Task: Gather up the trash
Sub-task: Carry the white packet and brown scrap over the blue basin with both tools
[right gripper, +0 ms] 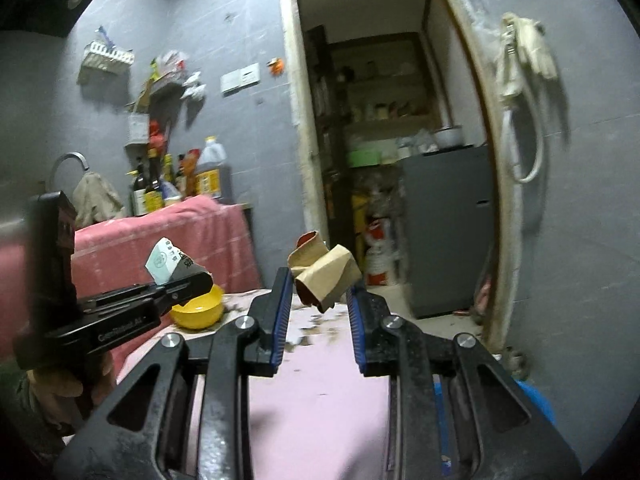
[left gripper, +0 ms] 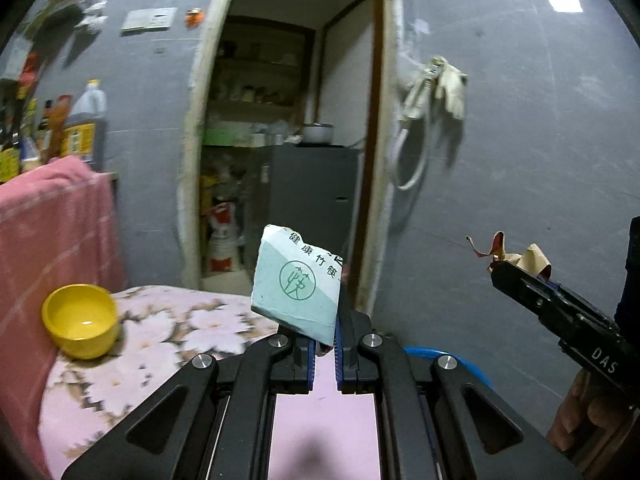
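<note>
Blue ribbed pads of the left gripper (left gripper: 325, 344) are pressed together on the lower corner of a pale green chopstick wrapper (left gripper: 297, 280). The wrapper stands up from the tips, its long axis tilted up and to the left of the jaw line. It is clear of the flowered tablecloth (left gripper: 168, 332) below.

The right gripper (right gripper: 318, 296) has a crumpled brown paper scrap (right gripper: 325, 276) between its blue pads. The jaws stand partly apart at the width of the wad and the left pad touches it. On the far side the scrap appears to rest against the right tip, so the hold looks light. The scrap's bulk sits just above and ahead of the tips.

Both pieces of trash are thus in hand, each at its own gripper's tip, and the two grippers ride side by side, well apart. Below and just right of both, at the table's edge, a blue rim (left gripper: 460, 360) shows. It may be a bin, though too little is visible to say. If so, the right hand is nearer it.

A yellow bowl (left gripper: 80, 320) sits on the cloth left of the left gripper.
</note>
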